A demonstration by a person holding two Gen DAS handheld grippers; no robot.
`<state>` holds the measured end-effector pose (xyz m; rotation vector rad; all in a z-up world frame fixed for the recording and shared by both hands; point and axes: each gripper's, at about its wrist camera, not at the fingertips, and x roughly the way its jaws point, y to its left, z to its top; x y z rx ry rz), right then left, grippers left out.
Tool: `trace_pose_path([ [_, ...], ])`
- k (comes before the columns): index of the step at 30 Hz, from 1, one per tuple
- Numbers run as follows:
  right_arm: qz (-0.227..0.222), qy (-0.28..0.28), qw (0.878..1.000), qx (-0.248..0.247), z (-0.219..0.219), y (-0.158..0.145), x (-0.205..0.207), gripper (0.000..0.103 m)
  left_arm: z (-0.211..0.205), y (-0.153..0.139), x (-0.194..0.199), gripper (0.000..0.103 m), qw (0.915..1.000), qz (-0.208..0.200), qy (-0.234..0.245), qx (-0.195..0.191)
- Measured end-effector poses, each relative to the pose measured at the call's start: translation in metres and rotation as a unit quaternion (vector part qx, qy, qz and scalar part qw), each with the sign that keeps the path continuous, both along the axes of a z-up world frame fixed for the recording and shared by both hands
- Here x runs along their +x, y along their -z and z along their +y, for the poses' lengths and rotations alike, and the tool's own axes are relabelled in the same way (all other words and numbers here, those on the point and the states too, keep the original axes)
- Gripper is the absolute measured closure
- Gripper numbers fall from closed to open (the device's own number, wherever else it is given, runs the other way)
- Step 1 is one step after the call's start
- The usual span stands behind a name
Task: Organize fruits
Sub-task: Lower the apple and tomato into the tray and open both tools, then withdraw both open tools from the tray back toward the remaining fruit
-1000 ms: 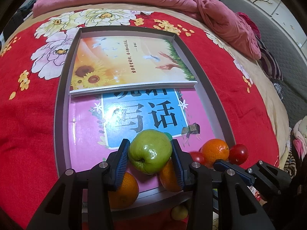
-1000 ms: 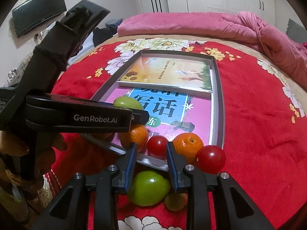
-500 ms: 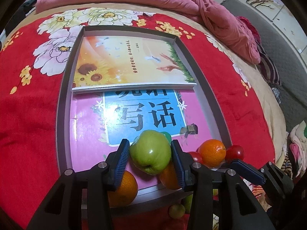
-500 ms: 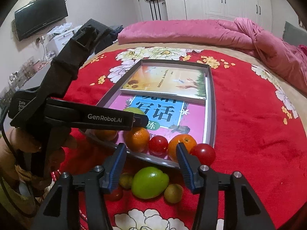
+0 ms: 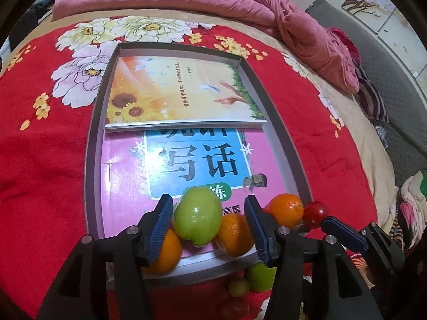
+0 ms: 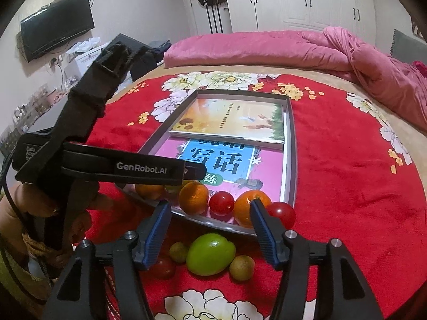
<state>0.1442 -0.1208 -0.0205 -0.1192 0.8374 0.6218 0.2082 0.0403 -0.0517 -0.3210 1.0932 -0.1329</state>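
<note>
In the left wrist view a green apple (image 5: 198, 217) rests in the grey tray (image 5: 92, 144) at its near end, between two oranges (image 5: 164, 250) (image 5: 234, 233). My left gripper (image 5: 208, 210) is open around the apple, with a gap on each side. A third orange (image 5: 285, 209) and a red tomato (image 5: 315, 213) lie to the right. My right gripper (image 6: 210, 213) is open above a green fruit (image 6: 210, 254) on the red blanket, in front of the tray (image 6: 291, 160).
Two books (image 5: 176, 93) (image 5: 192, 165) lie in the tray. Small brownish fruits (image 6: 241, 266) (image 6: 178, 252) and a tomato (image 6: 162, 266) lie by the green fruit. A pink duvet (image 6: 267, 50) is piled at the far side of the bed.
My left gripper has opened and let go of the green apple, which now rests among the oranges. My right gripper has opened wide and pulled back and up from the green fruit.
</note>
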Motion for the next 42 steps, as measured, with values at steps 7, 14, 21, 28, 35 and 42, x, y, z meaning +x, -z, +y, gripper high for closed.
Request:
trace_pose_path([
  [7,-0.004,0.007,1.0,0.005,-0.003,-0.003,0.0,0.038,-0.002,-0.015,-0.006,0.037,0.9999,-0.015,0.003,-0.001],
  [14,-0.007,0.011,1.0,0.008,-0.006,-0.006,-0.001,0.032,0.001,-0.026,-0.014,0.032,0.9996,-0.026,0.0,-0.011],
  [21,-0.014,0.016,1.0,0.011,-0.009,-0.01,-0.002,0.029,0.0,-0.035,-0.023,0.028,0.9995,-0.032,0.003,-0.008],
  [28,-0.017,0.027,0.999,0.019,-0.015,-0.015,-0.002,0.022,0.002,-0.043,-0.033,0.025,0.9991,-0.037,0.007,-0.022],
  [35,-0.027,0.036,0.999,0.028,-0.022,-0.023,-0.004,0.017,0.004,-0.054,-0.041,0.025,0.9988,-0.047,0.002,-0.016],
  [42,-0.036,0.048,0.998,0.036,-0.03,-0.031,-0.004,0.016,0.009,-0.066,-0.051,0.024,0.9981,-0.062,-0.003,-0.009],
])
